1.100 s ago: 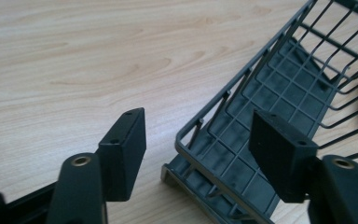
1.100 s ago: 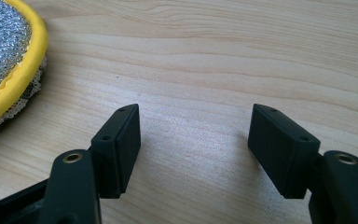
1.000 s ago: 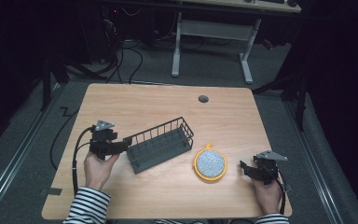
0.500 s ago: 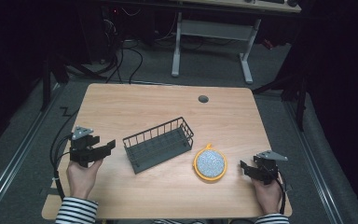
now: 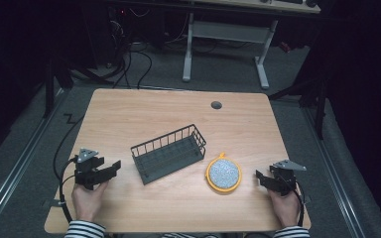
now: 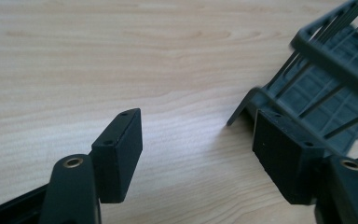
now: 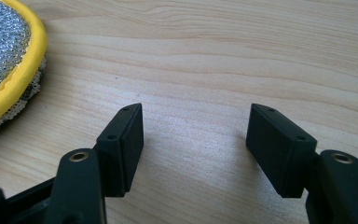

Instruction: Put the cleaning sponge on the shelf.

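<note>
Left claw (image 5: 110,169) apart, near basket (image 5: 170,152) end | right claw (image 5: 261,179) apart, beside scrubber (image 5: 223,173)

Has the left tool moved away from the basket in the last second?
Yes. In the high view the left tool has drawn back from the basket, toward the table's left near corner. Its jaws stand open and empty, clear of the wire.
</note>
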{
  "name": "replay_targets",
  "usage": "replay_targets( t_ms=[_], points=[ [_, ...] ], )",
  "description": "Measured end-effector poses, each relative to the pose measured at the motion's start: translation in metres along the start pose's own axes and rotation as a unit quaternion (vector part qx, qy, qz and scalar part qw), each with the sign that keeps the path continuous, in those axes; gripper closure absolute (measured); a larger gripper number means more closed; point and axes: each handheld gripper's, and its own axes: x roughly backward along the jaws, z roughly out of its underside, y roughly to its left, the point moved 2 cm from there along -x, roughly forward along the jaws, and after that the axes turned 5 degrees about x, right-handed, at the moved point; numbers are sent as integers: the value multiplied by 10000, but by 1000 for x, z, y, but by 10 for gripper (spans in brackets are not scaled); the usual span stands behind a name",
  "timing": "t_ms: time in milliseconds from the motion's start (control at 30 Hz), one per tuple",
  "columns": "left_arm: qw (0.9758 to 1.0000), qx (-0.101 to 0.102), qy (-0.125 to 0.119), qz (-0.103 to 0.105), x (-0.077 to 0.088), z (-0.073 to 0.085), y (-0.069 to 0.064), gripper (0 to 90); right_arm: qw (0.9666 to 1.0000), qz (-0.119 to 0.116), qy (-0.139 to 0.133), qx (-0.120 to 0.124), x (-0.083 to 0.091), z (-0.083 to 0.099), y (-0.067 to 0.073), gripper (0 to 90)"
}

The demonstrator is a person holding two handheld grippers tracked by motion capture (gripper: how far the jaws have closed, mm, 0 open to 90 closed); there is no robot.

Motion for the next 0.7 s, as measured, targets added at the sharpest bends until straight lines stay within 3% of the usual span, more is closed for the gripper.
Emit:
replay_targets(
  t_ms=[333,600,700],
  points=[
    [9995,-86,129,-266,-22,21,3,336,10000,27,6,36,0,0,0,362],
    [9990,-94,31,-444,-28,22,6,338,10000,-6,-19,-49,0,-1,0,395],
    [9978,-199,19,-633,-32,21,7,340,9999,-46,56,-121,1,-3,1,419]
  ],
)
